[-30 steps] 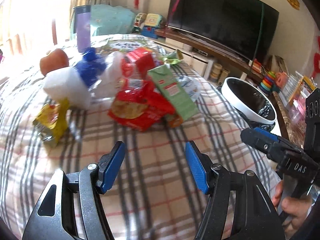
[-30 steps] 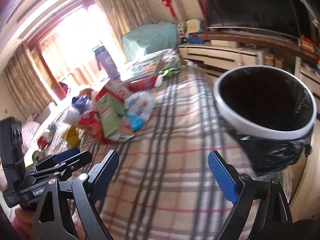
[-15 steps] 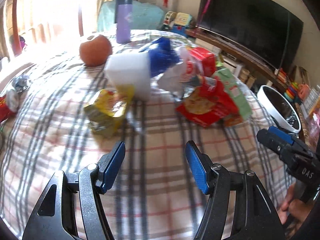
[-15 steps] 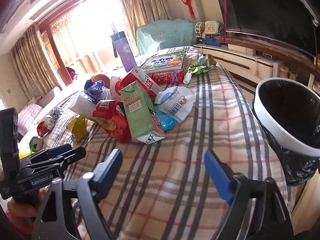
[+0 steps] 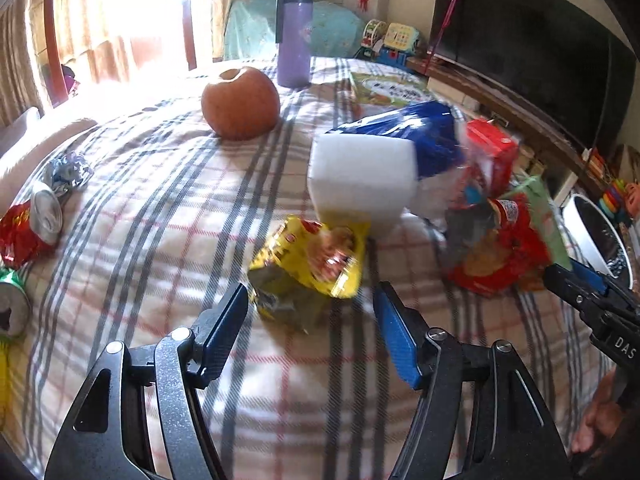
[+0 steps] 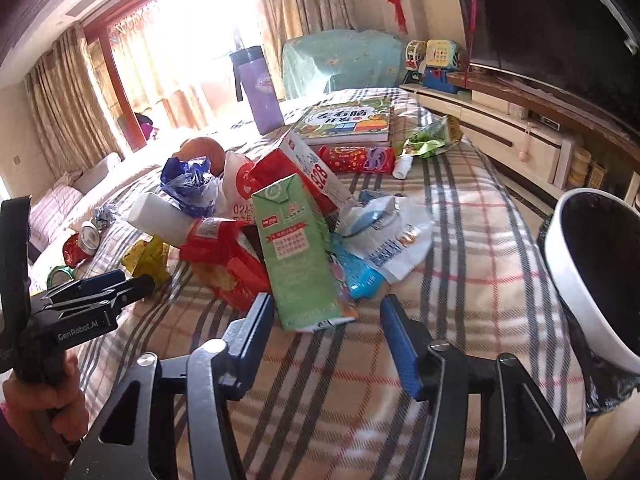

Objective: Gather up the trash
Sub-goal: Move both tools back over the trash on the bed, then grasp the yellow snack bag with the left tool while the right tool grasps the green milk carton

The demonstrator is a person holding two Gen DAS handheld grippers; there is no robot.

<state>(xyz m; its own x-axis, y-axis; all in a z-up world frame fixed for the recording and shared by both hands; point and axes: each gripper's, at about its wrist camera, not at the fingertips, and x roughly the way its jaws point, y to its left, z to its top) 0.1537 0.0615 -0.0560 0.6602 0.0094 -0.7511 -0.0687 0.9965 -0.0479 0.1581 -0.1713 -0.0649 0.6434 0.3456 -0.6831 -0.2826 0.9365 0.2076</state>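
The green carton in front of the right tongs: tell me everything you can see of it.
The green carton is a tall gable-top drink box, printed cardboard by its look, with a red label panel on its face. It leans back on the trash pile, its base on the plaid cloth. A red wrapper touches one side, a blue packet the other. Nothing grips it.
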